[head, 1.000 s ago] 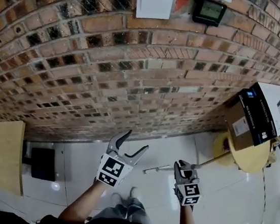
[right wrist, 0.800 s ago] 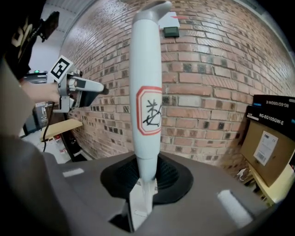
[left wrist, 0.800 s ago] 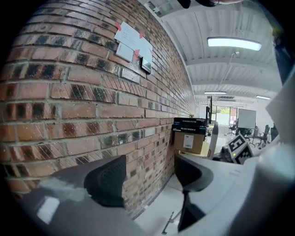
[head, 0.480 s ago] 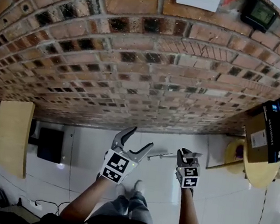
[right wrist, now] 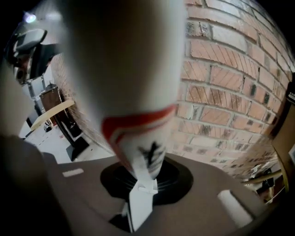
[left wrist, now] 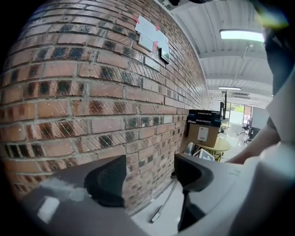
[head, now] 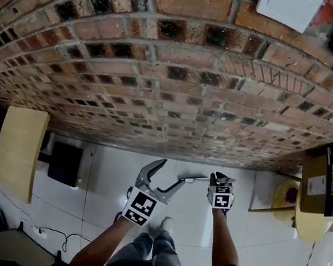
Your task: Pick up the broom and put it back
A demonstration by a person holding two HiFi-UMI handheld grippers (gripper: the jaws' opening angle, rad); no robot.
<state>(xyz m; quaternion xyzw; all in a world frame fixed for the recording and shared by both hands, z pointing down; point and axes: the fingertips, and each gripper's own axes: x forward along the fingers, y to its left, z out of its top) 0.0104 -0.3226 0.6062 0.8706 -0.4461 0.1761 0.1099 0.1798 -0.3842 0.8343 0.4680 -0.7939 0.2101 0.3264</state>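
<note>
The broom handle (right wrist: pixel 138 133), white with a red stripe and dark print, is clamped between the black pads of the right gripper (right wrist: pixel 144 186), whose jaws are closed tight on it. In the head view the handle (head: pixel 192 178) is seen as a thin pale rod held low above the white tiled floor (head: pixel 105 179), running leftward from the right gripper (head: pixel 220 180) with its free end just beside the tip of the left gripper (head: pixel 171 174); its other end is seen reaching right toward a yellow shape (head: pixel 282 199) that cannot be made out. The left gripper (left wrist: pixel 150 177) is held with its jaws apart and nothing between the pads; the rod's end (left wrist: pixel 162 208) is visible beyond the gap, close to the foot of the brick wall (left wrist: pixel 92 83). The same wall (head: pixel 160 86) fills the upper head view. Well to the right, a cardboard box (head: pixel 317 182) is set on a round yellow table (head: pixel 315 227). At the far left a pale wooden panel (head: pixel 18 152) is seen.
</note>
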